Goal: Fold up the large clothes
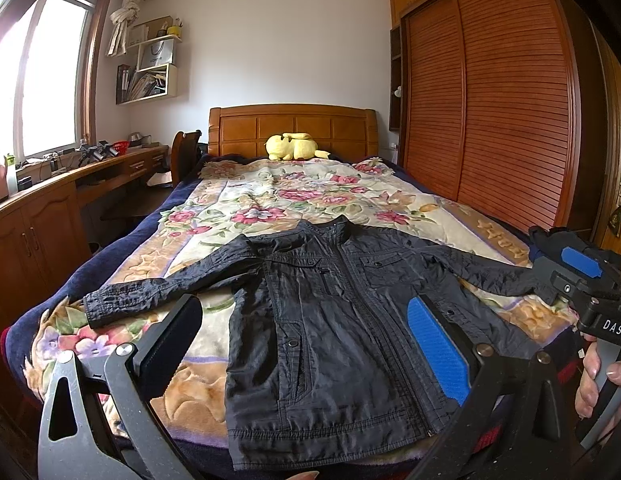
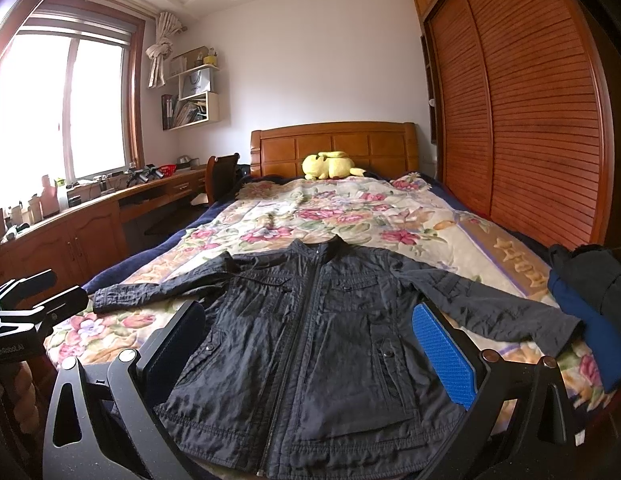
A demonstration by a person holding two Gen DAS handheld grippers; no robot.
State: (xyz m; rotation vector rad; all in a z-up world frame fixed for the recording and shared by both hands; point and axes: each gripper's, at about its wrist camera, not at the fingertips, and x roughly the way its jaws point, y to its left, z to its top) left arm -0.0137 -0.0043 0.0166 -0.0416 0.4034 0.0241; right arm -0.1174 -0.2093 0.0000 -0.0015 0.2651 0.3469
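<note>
Left wrist: left gripper (image 1: pixel 306 344) spread wide, holding nothing, above black jacket (image 1: pixel 334 320) lying flat, zipped, sleeves out, on floral blanket (image 1: pixel 238 196). Right wrist: right gripper (image 2: pixel 310 354) likewise agape and empty; probably light, limp, slippery shell — best pinched at cuff (image 2: pixel 558 330) or shoulder seam.

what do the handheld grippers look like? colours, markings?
Both: black linkage arms with silver pivot bolts, blue ribbed pads on the fingers. Right gripper is marked "DAS" in white, with a grey trigger handle. Left gripper reads "GenRobot.AI".

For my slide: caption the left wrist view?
Open left hand-held gripper above a black zip-up jacket spread on a floral blanket.
</note>
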